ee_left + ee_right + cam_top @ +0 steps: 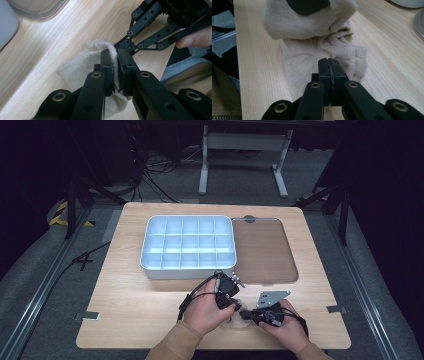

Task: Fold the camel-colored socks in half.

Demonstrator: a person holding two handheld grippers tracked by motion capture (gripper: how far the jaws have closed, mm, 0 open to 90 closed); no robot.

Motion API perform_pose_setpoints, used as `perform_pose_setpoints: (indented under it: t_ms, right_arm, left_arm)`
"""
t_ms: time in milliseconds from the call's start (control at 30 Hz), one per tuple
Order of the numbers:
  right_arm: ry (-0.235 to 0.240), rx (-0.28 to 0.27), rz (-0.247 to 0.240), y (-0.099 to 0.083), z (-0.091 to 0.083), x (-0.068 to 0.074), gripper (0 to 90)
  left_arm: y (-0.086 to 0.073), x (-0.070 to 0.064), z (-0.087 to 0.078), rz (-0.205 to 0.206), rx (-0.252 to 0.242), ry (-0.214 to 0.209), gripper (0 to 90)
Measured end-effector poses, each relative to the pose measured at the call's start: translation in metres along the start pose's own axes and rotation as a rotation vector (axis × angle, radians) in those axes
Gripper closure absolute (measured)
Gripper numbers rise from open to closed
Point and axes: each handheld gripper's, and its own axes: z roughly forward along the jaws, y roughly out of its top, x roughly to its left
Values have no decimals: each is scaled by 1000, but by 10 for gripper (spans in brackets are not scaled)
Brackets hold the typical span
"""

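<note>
Light wooden table [130,305], white divided tray [188,246] at centre, clear lid [262,251] beside it, beige sock [239,320] near lower edge

Overhead light is falling evenly on the wooden table [150,320] in the high view; the floor and room around it are sinking into near black. The white divided tray [188,243] is glowing slightly bluish, close to blown out. The clear lid [262,250] is giving off almost no glare. Shadows are lying soft and short under the hands. In both gripper views the near black linkages are blurring, the beige sock [317,50] is staying fairly sharp, and far corners are softening.
</note>
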Motion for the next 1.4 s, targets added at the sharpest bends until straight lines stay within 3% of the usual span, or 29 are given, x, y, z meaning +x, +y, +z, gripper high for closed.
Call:
perform_pose_setpoints:
  t_ms: [133, 300, 533, 767, 1200, 1267, 1400]
  right_arm:
    - [2, -4, 3, 0, 0, -1, 900]
    - [6, -6, 3, -1, 0, -1, 900]
    - [9, -9, 3, -1, 0, -2, 900]
    - [6, -12, 4, -1, 0, -2, 899]
    - [1, -13, 2, -1, 0, -1, 893]
    - [-1, -14, -2, -1, 0, -1, 857]
    - [-21, -24, 33, 0, -6, 0, 696]
  left_arm:
    - [1, 0, 4, -13, -14, -15, 835]
    - [5, -5, 7, 4, -16, -33, 834]
    - [4, -2, 14, -10, -7, -24, 833]
    - [2, 1, 20, -23, 19, 12, 833]
    - [2, 2, 25, -30, 1, -4, 811]
    - [1, 2, 24, -30, 0, -3, 798]
    - [0, 2, 22, -17, -4, -11, 745]
